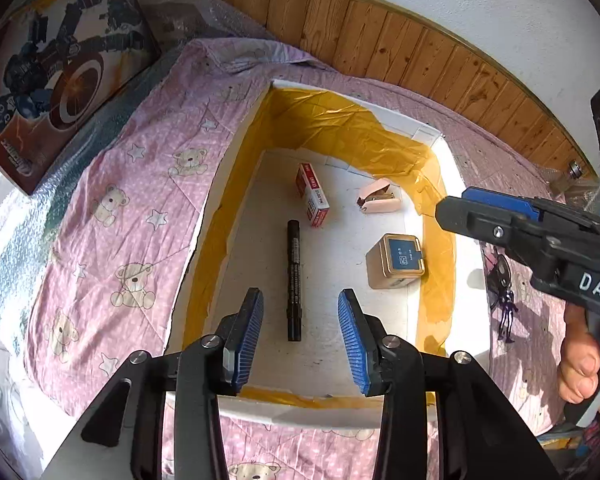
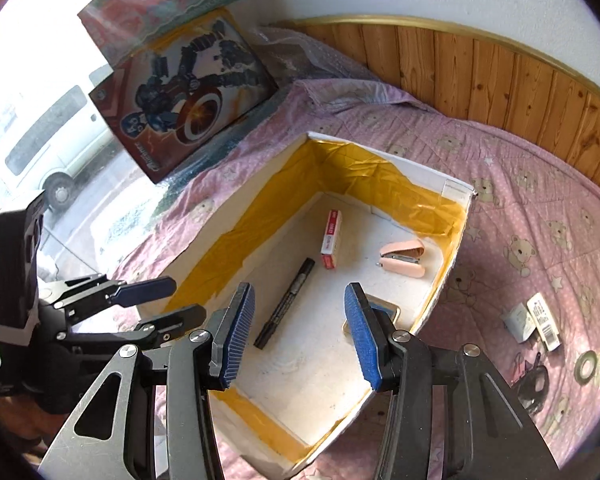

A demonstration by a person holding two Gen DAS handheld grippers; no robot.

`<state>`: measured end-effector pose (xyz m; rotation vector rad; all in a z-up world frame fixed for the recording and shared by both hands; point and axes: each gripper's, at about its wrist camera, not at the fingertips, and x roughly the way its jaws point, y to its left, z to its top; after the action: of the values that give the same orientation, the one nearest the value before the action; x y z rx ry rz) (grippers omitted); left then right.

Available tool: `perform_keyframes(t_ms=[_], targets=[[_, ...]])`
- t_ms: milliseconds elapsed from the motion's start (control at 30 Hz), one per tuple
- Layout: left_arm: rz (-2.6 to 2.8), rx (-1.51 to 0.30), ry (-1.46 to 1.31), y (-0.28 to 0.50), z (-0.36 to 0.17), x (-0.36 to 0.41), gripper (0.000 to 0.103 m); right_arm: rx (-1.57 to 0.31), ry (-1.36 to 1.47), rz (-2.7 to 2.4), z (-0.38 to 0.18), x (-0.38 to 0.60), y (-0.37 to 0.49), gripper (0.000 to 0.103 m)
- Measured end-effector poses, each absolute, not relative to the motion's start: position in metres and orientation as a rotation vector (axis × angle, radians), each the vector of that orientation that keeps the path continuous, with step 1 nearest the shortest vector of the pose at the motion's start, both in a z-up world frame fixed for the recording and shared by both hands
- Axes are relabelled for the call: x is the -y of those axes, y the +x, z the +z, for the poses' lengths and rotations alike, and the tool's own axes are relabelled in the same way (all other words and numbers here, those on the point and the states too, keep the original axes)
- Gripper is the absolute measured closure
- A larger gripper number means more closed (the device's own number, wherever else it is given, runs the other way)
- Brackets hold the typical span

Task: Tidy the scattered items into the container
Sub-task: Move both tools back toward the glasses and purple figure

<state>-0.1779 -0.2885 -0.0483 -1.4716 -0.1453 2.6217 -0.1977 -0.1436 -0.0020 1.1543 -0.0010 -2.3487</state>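
We hover both grippers over the box [image 2: 452,220], left gripper [image 1: 300,336] and right gripper [image 2: 296,332] spread wide, empty. Marker [image 2: 286,304], stapler [image 2: 404,258] already inside. Small packets [image 2: 534,320] remain on the bed [image 2: 540,184]: light, flat, probably slippery; pinch across the edges.

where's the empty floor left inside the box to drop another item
Bare floor: the near end of the box, below the black marker and tin, and the strip between marker and left wall. The far right is crowded: staple box, stapler.
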Motion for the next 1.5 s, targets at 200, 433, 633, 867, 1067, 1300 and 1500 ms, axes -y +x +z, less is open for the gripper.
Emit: perform_keyframes(t_ms=[200, 433, 633, 867, 1067, 1300, 1500], targets=[[2.698, 0.036, -1.338, -0.137, -0.035, 0.274, 0.05, 0.117, 1.022, -2.389, 0.002, 0.131, -0.129, 0.053], [2.729, -0.027, -1.254, -0.093, -0.028, 0.255, 0.05, 0.217, 0.965, -2.39, 0.0, 0.114, -0.08, 0.053], [2.73, -0.059, -1.219, -0.06, -0.029, 0.235, 0.05, 0.267, 0.97, -2.415, -0.014, 0.088, -0.044, 0.053], [2.619, -0.057, -1.202, -0.029, -0.04, 0.193, 0.05, 0.383, 1.035, -2.487, -0.044, 0.035, -0.009, 0.053], [2.512, -0.108, -1.197, -0.017, -0.047, 0.148, 0.05, 0.499, 1.076, -2.528, -0.059, -0.003, 0.008, 0.052], [2.471, -0.157, -1.212, -0.021, -0.049, 0.116, 0.05, 0.54, 1.056, -2.577, -0.058, -0.022, 0.016, 0.052], [2.424, -0.183, -1.227, -0.035, -0.051, 0.094, 0.047, 0.615, 1.094, -2.623, -0.071, -0.045, 0.01, 0.052]])
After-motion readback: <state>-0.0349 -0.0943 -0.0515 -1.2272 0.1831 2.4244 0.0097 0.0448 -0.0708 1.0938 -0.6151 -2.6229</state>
